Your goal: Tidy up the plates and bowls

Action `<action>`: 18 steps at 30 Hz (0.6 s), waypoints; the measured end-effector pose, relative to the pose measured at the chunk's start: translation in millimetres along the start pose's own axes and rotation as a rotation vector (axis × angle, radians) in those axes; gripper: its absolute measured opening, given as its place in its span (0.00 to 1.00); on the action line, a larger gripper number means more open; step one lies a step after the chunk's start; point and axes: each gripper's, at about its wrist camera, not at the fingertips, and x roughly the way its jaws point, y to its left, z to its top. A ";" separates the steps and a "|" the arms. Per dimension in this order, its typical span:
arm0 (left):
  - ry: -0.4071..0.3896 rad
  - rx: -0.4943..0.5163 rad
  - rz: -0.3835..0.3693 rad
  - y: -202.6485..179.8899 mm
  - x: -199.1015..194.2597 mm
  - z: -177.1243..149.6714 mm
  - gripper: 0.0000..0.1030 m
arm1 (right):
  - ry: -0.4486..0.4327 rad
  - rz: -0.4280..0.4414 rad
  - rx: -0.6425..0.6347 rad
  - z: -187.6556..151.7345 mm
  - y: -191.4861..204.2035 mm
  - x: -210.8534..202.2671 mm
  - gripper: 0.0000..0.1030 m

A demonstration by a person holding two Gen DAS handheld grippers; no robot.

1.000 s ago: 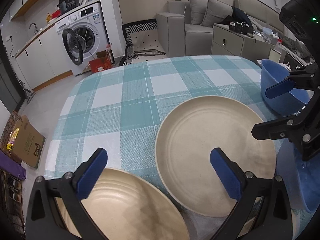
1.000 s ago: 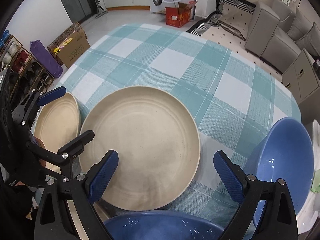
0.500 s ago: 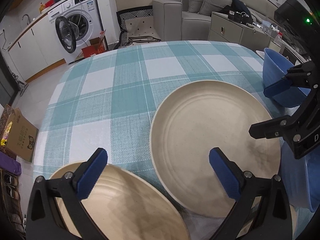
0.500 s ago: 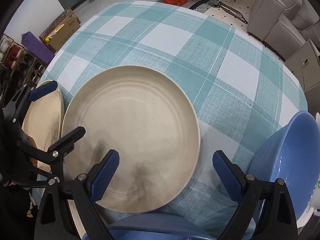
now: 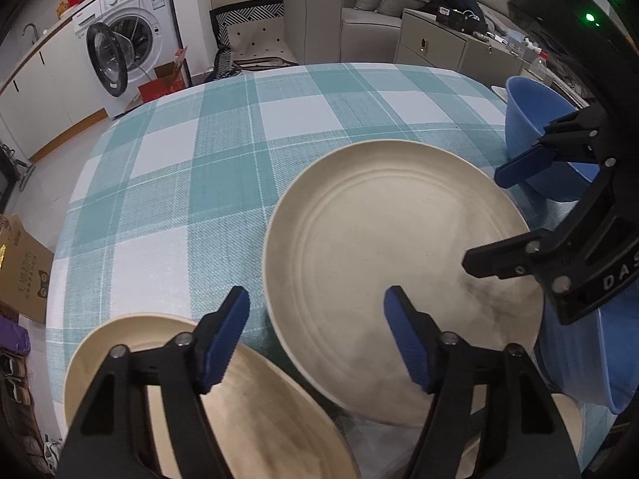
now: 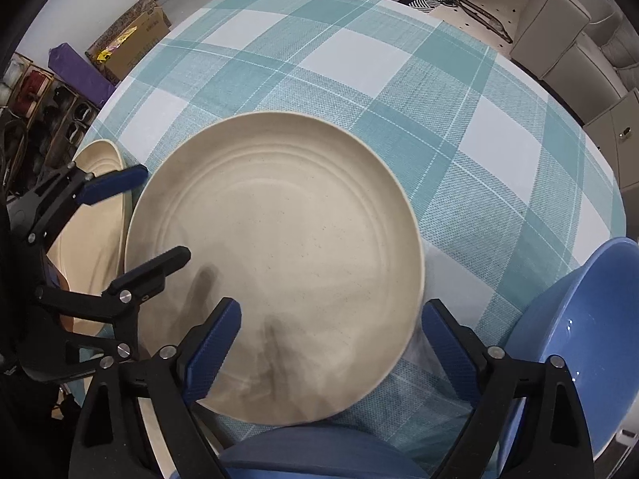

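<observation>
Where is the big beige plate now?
In both views the big plate lies flat on the checked tablecloth, between the smaller beige plate on its left and the blue bowl on its right.

2 wrist fisheyes, close above the worktop
Both look steeply down; shared: large cream plate, each other's gripper.

Left claw gapes above 2 beige plates beside a blue bowl on checked cloth.

Washing machine, grey sofa, pale tiled floor.
</observation>
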 end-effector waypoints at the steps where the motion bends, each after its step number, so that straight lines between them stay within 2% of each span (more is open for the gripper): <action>1: 0.002 0.000 -0.003 -0.3 0.6 0.0 0.61 | -0.001 -0.006 0.002 1.0 0.0 0.9 0.88; 4: -0.001 -0.002 0.006 -0.6 1.2 0.9 0.54 | -0.007 -0.006 0.008 2.4 0.8 0.5 0.85; 9: -0.021 -0.036 -0.006 5.2 -0.1 6.1 0.52 | -0.032 0.005 0.024 3.7 -2.0 -3.6 0.84; 10: -0.027 -0.033 -0.009 4.5 -1.0 7.4 0.51 | -0.042 0.016 0.024 4.3 -2.1 -5.3 0.80; 12: -0.029 -0.019 -0.021 0.8 -1.5 9.9 0.50 | -0.041 0.097 0.034 8.0 -0.3 -5.1 0.68; 13: -0.031 -0.007 -0.013 -1.9 -1.3 10.7 0.50 | -0.031 0.093 0.025 10.2 4.6 -3.4 0.68; 14: -0.026 0.000 -0.001 -3.3 -0.5 11.0 0.50 | -0.031 0.036 -0.001 12.0 11.8 -2.5 0.68; 15: -0.021 0.002 0.009 -3.4 1.0 10.8 0.50 | -0.032 0.017 -0.015 11.5 14.9 -2.2 0.68; 18: -0.007 -0.014 0.007 1.4 4.7 7.9 0.50 | -0.042 -0.012 -0.018 10.3 12.1 -7.4 0.68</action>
